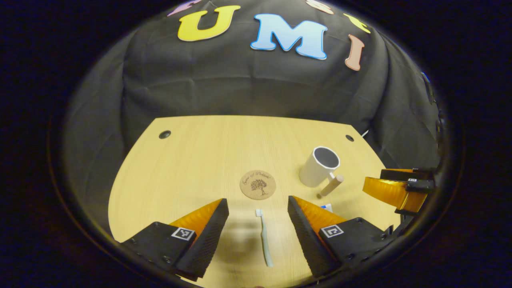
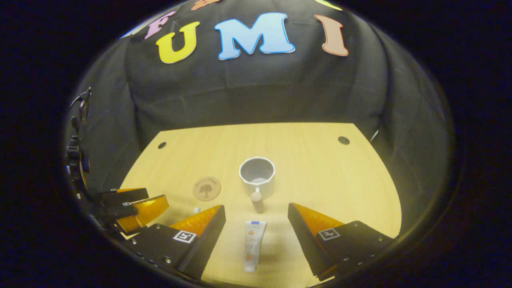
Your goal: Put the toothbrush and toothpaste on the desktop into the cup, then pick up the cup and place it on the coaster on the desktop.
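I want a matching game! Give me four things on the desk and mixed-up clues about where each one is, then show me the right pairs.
Things:
1. toothbrush
2. toothpaste
3. cup
4. coaster

Clues:
A. lies flat between the right gripper's open fingers
B. stands upright with nothing inside
C. round, with a tree drawn on it, nothing on top
D. lies flat between the left gripper's open fingers

Pairs: 1-D, 2-A, 3-B, 4-C

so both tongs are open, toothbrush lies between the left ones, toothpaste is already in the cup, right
Not quite: the toothpaste lies flat on the desk between the open right tongs, as the right gripper view shows. The cup holds neither item. The toothbrush does lie between the open left tongs.
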A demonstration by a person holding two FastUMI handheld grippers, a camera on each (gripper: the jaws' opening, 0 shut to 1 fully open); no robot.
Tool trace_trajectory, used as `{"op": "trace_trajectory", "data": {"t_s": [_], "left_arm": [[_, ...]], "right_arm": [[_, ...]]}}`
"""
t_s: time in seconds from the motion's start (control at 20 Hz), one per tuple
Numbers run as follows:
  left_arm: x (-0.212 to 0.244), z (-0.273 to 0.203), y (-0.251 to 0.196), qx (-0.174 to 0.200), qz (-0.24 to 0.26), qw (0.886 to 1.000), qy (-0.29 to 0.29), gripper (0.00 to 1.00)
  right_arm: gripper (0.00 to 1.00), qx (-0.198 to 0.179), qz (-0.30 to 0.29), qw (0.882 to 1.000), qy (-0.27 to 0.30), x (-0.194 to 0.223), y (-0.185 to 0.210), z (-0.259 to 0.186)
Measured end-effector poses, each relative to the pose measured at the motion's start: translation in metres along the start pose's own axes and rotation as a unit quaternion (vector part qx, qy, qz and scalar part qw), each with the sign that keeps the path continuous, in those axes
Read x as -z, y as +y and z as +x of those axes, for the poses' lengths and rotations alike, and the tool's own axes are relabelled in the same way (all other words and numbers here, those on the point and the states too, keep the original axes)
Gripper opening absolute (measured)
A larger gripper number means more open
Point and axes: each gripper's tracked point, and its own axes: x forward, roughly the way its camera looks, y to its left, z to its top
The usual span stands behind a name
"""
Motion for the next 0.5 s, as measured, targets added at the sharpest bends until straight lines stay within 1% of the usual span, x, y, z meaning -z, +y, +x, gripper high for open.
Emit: {"op": "trace_trajectory", "data": {"t_s": [0.2, 0.3, 0.5], "left_arm": [[0.040, 0.031, 0.003, -0.003, -0.001, 0.997, 0.076, 0.99], [0.057, 0.043, 0.005, -0.005, -0.005, 0.994, 0.107, 0.99], [0.091, 0.064, 0.007, -0.012, -0.019, 0.985, 0.169, 0.99]], "right_arm": [[0.94, 0.014, 0.022, 0.996, 0.083, 0.038, -0.004, 0.029], [0.94, 0.014, 0.025, 0.990, 0.140, 0.060, -0.005, 0.036], [0.95, 0.015, 0.018, 0.980, 0.197, 0.088, -0.003, 0.054]]}}
